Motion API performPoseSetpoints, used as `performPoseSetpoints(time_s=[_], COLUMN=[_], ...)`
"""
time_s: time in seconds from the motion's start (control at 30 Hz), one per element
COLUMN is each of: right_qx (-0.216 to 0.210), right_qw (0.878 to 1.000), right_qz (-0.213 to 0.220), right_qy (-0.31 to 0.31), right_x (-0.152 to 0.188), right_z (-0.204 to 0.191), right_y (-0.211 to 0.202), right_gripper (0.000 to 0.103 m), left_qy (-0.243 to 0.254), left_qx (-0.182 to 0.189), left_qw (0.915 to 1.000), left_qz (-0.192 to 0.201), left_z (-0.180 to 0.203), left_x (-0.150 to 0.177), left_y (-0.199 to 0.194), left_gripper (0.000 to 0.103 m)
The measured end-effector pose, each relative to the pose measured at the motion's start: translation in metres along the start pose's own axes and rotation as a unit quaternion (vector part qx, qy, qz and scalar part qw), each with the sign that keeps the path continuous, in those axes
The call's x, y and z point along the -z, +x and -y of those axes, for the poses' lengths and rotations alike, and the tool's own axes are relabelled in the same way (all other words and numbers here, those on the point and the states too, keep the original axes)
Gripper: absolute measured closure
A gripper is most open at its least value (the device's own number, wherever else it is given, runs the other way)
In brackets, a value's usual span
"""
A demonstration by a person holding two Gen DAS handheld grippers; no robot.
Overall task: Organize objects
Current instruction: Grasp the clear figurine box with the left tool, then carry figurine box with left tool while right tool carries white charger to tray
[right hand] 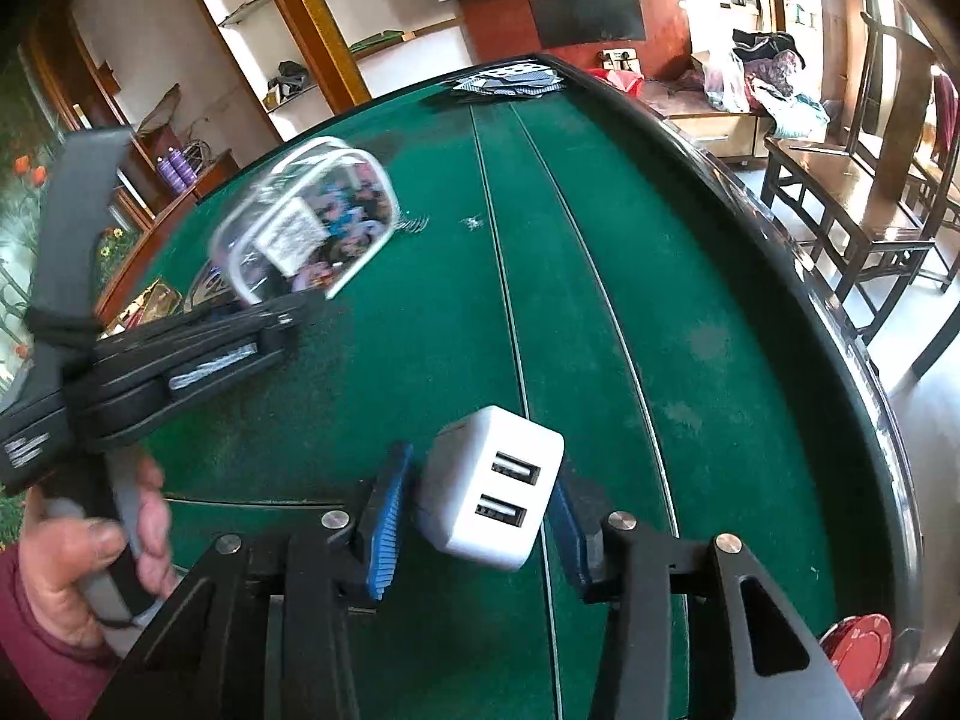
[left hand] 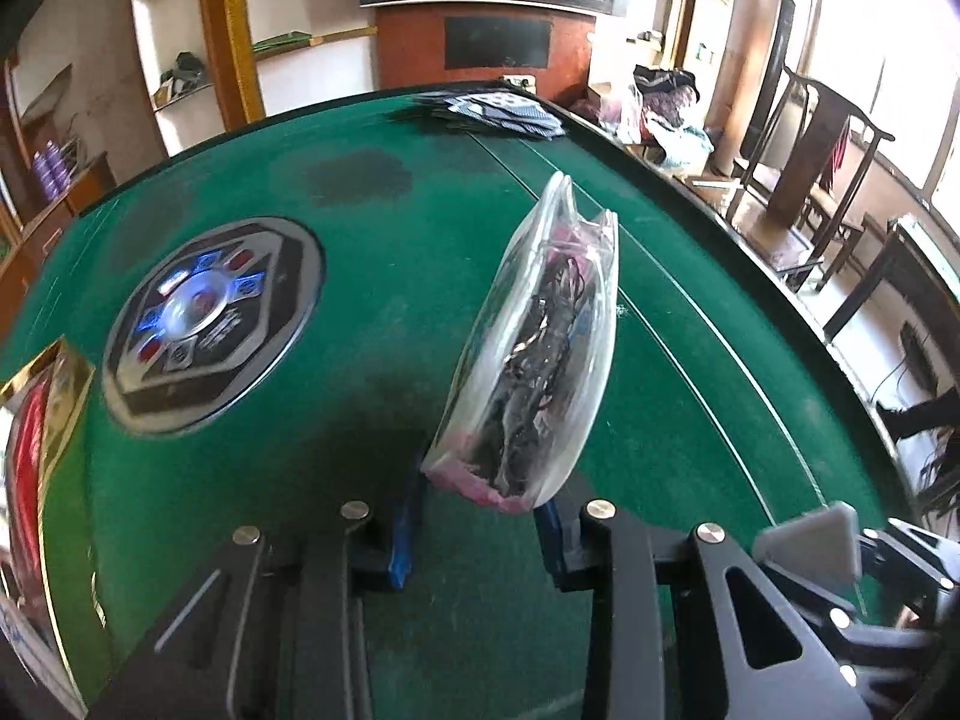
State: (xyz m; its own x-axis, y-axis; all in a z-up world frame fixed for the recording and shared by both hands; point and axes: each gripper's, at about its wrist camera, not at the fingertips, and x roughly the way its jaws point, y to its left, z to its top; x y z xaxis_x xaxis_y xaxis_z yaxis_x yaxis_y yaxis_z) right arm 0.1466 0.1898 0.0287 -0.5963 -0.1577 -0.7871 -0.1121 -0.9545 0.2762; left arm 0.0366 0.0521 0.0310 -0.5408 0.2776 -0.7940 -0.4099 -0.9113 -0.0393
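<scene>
While the left tongs (left hand: 480, 516) held the clear pouch (left hand: 534, 348) by its lower end, the pouch stood up above the green desk (left hand: 300, 450) with its open mouth turned away from the camera. The blue pads were closed on the pink bottom seam, as far as the picture showed.

The right tongs (right hand: 474, 504) were closed on the white USB charger (right hand: 492, 486), one pad on each side, the two ports facing up, above the desk (right hand: 660, 300).

In the right view the pouch (right hand: 306, 222) was up and to the left of the charger, well apart from it.

I judged the step to be putting the charger into the pouch. To do it well, the pouch mouth should be turned toward the charger and kept wide, and the charger brought in narrow side first. The thin film could fold, so the hold on the seam should be firm.
</scene>
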Motion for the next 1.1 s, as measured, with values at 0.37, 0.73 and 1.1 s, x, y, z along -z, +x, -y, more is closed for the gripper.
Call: performPoseSetpoints(time_s=[0.37, 0.73, 1.1], right_qx=[-0.018, -0.032, -0.054], right_qw=[1.0, 0.999, 0.993], right_qz=[0.005, 0.023, 0.034], right_qy=[0.004, -0.035, -0.097], right_x=[0.004, 0.003, -0.004], right_z=[-0.008, -0.045, -0.112], right_y=[-0.013, -0.036, -0.051], right_gripper=[0.071, 0.071, 0.071], left_qy=[-0.017, -0.051, -0.094], left_qx=[-0.015, -0.054, -0.091], left_qw=[0.9989, 0.9939, 0.9853], left_qz=[0.041, 0.081, 0.109], left_z=[-0.017, -0.054, -0.107], left_x=[0.024, 0.047, 0.077], left_y=[-0.063, -0.114, -0.155], left_gripper=[0.072, 0.072, 0.072])
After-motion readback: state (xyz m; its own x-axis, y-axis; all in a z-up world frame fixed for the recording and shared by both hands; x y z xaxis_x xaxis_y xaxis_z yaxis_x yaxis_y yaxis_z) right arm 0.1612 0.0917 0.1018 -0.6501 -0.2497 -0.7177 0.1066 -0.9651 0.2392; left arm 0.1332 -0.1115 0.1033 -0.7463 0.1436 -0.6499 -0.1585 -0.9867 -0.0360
